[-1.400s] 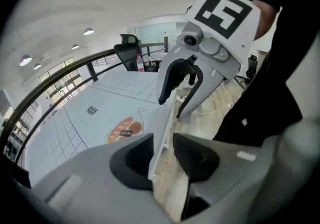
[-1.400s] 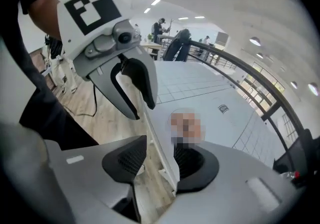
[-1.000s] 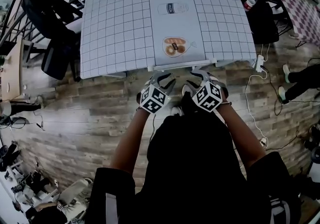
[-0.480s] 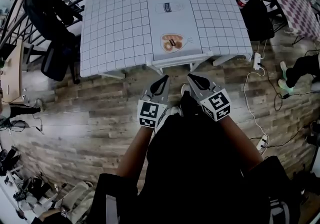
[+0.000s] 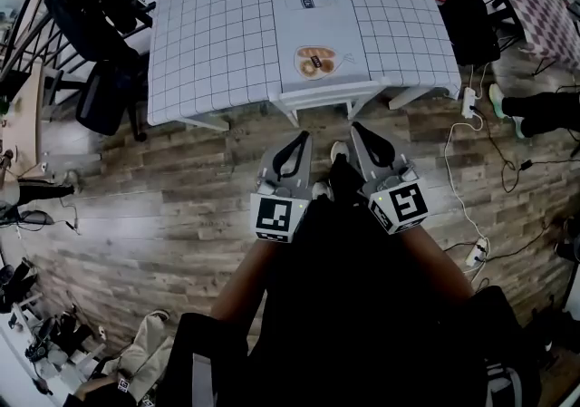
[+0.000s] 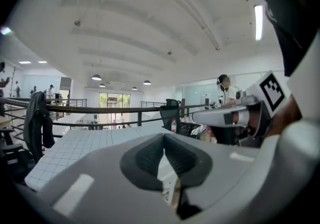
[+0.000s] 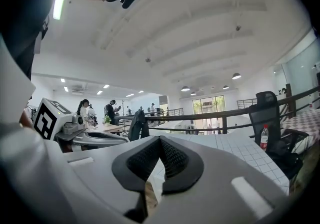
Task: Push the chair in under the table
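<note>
Grippers: grey left gripper [image 5: 302,137] & grey right gripper [image 5: 356,130], jaws pressed together, nothing btwn, both clear of chair
Chair: white-framed chair [image 5: 319,95] tucked under white grid-cloth table [image 5: 217,33], back rail at near edge
Changed: both let go of rail, lifted off
Means: push prob. done

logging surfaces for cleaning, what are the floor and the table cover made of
The floor looks like matt wood or wood-look laminate: grain and staggered plank seams show. The table cover looks like white cloth or vinyl with a printed grid; which one is unclear.
</note>
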